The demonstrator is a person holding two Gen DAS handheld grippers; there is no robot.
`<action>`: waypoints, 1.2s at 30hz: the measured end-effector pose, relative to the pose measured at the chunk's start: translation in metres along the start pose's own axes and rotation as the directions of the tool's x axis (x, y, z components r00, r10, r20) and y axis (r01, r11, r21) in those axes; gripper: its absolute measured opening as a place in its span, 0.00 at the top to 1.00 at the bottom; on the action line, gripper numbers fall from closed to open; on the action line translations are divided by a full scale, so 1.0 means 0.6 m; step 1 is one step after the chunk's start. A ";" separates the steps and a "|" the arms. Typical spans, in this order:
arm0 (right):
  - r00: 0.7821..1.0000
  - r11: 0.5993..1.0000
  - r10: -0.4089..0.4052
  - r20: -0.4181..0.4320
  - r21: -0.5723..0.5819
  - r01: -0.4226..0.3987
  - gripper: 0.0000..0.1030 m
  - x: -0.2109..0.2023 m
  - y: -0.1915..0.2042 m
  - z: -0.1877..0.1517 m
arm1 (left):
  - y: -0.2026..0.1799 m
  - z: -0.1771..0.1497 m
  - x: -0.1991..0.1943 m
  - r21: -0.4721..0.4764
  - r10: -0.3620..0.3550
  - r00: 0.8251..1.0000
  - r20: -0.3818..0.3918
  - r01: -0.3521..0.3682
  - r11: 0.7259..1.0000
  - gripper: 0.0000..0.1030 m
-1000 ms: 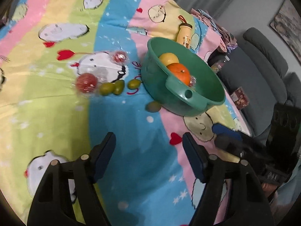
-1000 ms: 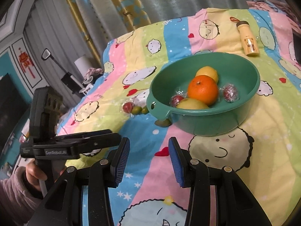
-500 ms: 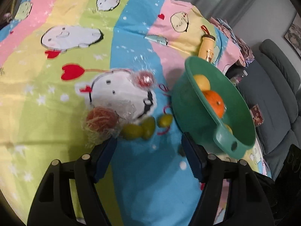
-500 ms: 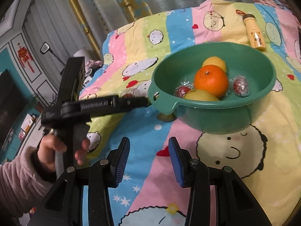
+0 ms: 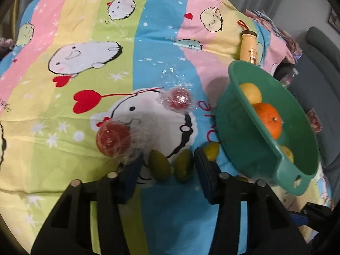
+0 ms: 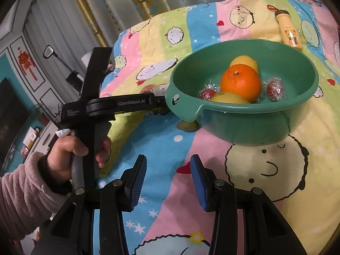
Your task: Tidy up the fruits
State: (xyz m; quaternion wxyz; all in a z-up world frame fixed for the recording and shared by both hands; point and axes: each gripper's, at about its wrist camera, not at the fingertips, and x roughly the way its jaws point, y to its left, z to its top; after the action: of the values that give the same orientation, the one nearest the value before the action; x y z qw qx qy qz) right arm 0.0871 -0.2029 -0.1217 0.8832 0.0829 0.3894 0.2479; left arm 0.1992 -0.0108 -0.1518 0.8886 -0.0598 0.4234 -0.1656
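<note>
The left gripper (image 5: 167, 170) had just been closing; two small green fruits (image 5: 170, 166) lay between its still-spread jaws, untouched, at the green basin's (image 5: 231, 125) eight o'clock. Smooth, firm and light, probably slippery: better pinched singly across the middle. The right gripper (image 6: 167, 179) hovered, jaws apart and empty.

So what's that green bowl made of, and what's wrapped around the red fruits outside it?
The green bowl looks like moulded plastic: smooth, slightly glossy, one even colour, with a pouring lip and a tab with a hole. The red fruits seem wrapped in thin clear film, probably cellophane or cling wrap: it crinkles, glints and flares past the fruit.
</note>
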 end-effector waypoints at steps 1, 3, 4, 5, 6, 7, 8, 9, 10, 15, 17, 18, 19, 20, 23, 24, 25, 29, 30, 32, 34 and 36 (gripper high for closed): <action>1.000 1.000 0.002 0.000 0.001 -0.002 0.58 0.000 -0.001 0.000 | 0.000 -0.001 0.000 0.008 0.013 1.000 0.002 -0.013 1.000 0.60; 1.000 1.000 0.001 -0.002 0.002 0.000 0.58 0.002 -0.002 0.000 | 0.004 -0.005 0.000 0.012 0.026 1.000 0.000 -0.026 1.000 0.64; 1.000 1.000 -0.001 -0.003 0.003 0.001 0.58 0.002 -0.002 0.000 | 0.006 -0.007 -0.003 0.007 0.019 1.000 -0.003 -0.019 1.000 0.64; 1.000 1.000 -0.001 -0.002 0.002 0.001 0.58 0.002 -0.003 0.000 | 0.007 -0.010 -0.006 0.011 0.013 1.000 -0.001 -0.013 1.000 0.64; 1.000 1.000 -0.001 0.000 0.001 0.001 0.58 0.002 -0.003 0.000 | 0.009 -0.015 -0.011 0.019 0.010 1.000 0.001 -0.010 1.000 0.64; 1.000 1.000 -0.002 0.003 0.001 0.002 0.58 0.001 -0.003 0.000 | 0.010 -0.018 -0.013 0.021 0.009 1.000 -0.001 -0.009 1.000 0.64; 1.000 1.000 -0.001 0.004 0.001 0.001 0.58 0.000 -0.003 -0.001 | 0.012 -0.022 -0.019 0.016 0.004 1.000 0.001 -0.004 1.000 0.64; 1.000 1.000 0.001 0.004 0.001 -0.001 0.58 0.000 -0.003 -0.001 | 0.014 -0.025 -0.024 0.013 -0.001 1.000 0.006 0.001 1.000 0.64; 1.000 1.000 0.004 0.007 0.000 -0.004 0.58 0.000 -0.003 -0.001 | 0.016 -0.029 -0.030 0.015 -0.006 1.000 0.013 0.006 1.000 0.64; 1.000 1.000 0.003 0.000 0.010 -0.003 0.58 0.011 -0.004 0.004 | 0.022 -0.045 -0.045 0.018 -0.013 1.000 0.003 0.013 1.000 0.64; 1.000 1.000 0.003 -0.009 0.015 -0.003 0.58 0.016 -0.003 0.009 | 0.023 -0.050 -0.053 0.000 -0.038 0.999 -0.001 0.038 0.999 0.64; 1.000 1.000 0.008 -0.010 0.015 -0.008 0.58 0.018 -0.001 0.011 | 0.024 -0.055 -0.059 -0.013 -0.061 0.998 -0.003 0.061 0.998 0.68; 1.000 1.000 0.013 -0.012 0.013 -0.013 0.58 0.020 0.001 0.012 | 0.023 -0.061 -0.065 -0.018 -0.076 0.997 -0.006 0.076 0.997 0.70; 1.000 1.000 0.013 -0.017 0.011 -0.013 0.58 0.022 0.003 0.014 | 0.021 -0.069 -0.073 -0.014 -0.085 0.996 -0.009 0.085 0.996 0.70; 0.999 1.000 0.016 -0.030 -0.003 -0.016 0.58 0.028 0.011 0.014 | 0.014 -0.091 -0.087 -0.002 -0.108 0.994 -0.022 0.108 0.994 0.68; 0.999 1.000 0.019 -0.034 -0.005 -0.019 0.58 0.031 0.014 0.014 | 0.014 -0.098 -0.088 -0.001 -0.114 0.993 -0.038 0.114 0.994 0.70; 0.999 1.000 0.023 -0.035 -0.009 -0.023 0.58 0.033 0.017 0.015 | 0.015 -0.106 -0.089 0.002 -0.112 0.992 -0.050 0.112 0.994 0.70; 0.999 0.999 0.037 -0.038 -0.023 -0.038 0.58 0.037 0.031 0.021 | 0.019 -0.124 -0.102 0.028 -0.132 0.990 -0.049 0.133 0.991 0.70; 0.998 0.998 0.049 -0.042 -0.023 -0.050 0.58 0.040 0.034 0.023 | 0.022 -0.124 -0.103 0.024 -0.137 0.989 -0.047 0.138 0.990 0.70; 0.997 0.998 0.067 -0.047 -0.016 -0.068 0.58 0.046 0.038 0.029 | 0.028 -0.122 -0.101 0.010 -0.139 0.989 -0.041 0.139 0.990 0.70; 0.996 0.997 0.076 -0.047 -0.016 -0.077 0.58 0.057 0.046 0.039 | 0.032 -0.118 -0.097 0.004 -0.115 0.993 -0.029 0.115 0.993 0.70; 0.997 0.997 0.056 -0.044 -0.041 -0.058 0.58 0.067 0.058 0.046 | 0.028 -0.113 -0.093 0.020 -0.074 0.997 -0.015 0.074 0.997 0.69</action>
State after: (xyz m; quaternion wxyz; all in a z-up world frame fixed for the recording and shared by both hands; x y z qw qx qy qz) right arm 0.1176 -0.1514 -0.1172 0.8688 0.0697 0.4003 0.2829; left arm 0.1182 0.0263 -0.1580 0.8795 -0.0653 0.4254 -0.2031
